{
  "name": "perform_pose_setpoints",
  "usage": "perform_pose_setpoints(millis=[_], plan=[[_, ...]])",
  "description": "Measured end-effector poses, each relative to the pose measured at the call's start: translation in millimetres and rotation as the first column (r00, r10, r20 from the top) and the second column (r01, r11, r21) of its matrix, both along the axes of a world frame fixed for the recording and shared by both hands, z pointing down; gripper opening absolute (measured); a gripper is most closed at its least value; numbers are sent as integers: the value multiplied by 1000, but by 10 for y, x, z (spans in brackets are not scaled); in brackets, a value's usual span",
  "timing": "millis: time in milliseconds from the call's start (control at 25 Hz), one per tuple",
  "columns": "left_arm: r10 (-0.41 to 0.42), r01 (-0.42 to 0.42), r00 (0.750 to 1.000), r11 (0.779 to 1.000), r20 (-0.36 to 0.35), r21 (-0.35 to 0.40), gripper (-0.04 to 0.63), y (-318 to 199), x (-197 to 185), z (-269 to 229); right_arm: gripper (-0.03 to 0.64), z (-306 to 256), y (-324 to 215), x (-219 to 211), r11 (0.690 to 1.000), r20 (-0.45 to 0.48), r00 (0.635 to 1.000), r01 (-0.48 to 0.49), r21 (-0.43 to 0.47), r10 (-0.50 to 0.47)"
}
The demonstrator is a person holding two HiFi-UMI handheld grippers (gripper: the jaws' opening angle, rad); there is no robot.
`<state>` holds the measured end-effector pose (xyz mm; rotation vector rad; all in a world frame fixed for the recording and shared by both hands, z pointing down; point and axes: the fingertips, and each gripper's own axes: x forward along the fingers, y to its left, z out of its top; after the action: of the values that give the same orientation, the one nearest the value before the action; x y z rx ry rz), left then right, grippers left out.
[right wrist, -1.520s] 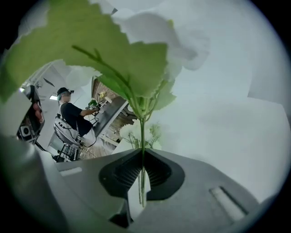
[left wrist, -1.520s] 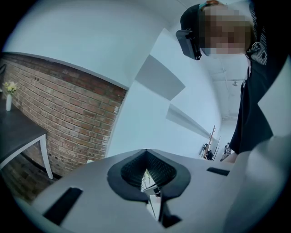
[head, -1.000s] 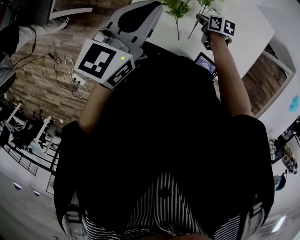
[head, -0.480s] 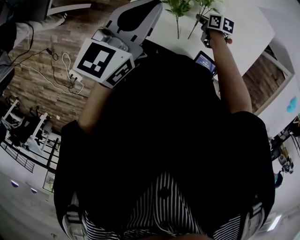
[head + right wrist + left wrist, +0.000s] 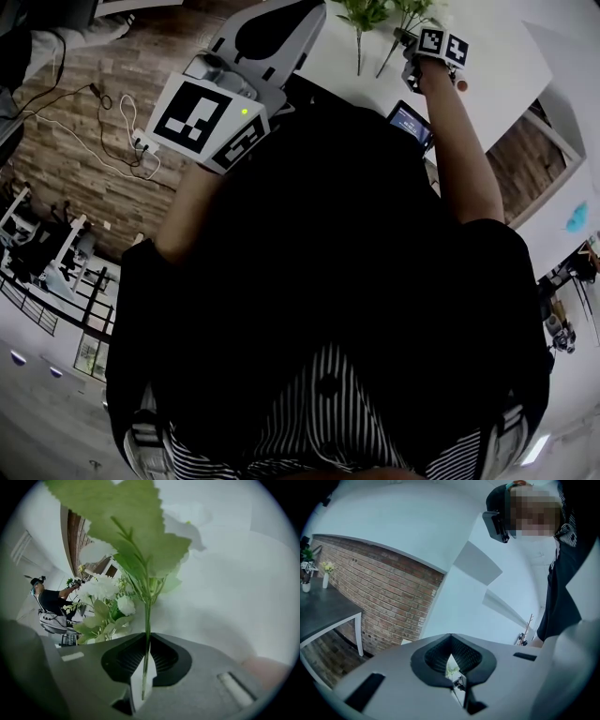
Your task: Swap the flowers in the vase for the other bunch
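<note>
Right gripper (image 5: 146,638): jaws clamp 1 thin green stem (image 5: 147,616), which stands upright between the pads. The jaws have just eased open a trace, and the pads remain on the stem. Leaf (image 5: 126,522) of this stem fills the upper frame. White-flowered bunch (image 5: 101,592) sits behind, left of centre. Left gripper (image 5: 450,638): jaws together, nothing held. In the head view it sits upper left, and the white table (image 5: 497,66) lies beyond at top right.
</note>
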<state>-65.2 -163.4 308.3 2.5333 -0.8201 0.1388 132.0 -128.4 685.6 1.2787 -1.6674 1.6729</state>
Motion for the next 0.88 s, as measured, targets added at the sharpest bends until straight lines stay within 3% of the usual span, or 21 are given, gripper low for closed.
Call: perform_pose_setpoints(millis=[320, 560, 720, 880], plan=[[-6, 6, 1000, 1000, -5, -1, 5, 41, -14, 16, 198, -88, 0, 34, 999, -95, 995, 34, 25, -32], [8, -7, 1000, 1000, -18, 8, 5, 43, 40, -44, 207, -444, 34, 106, 996, -170, 985, 37, 79, -23], [18, -18, 1000, 1000, -19, 12, 5, 38, 59, -59, 207, -673, 65, 31, 990, -156, 986, 77, 119, -58], [28, -28, 999, 1000, -23, 15, 5, 52, 70, -71, 207, -852, 67, -329, 973, -80, 987, 154, 171, -142]])
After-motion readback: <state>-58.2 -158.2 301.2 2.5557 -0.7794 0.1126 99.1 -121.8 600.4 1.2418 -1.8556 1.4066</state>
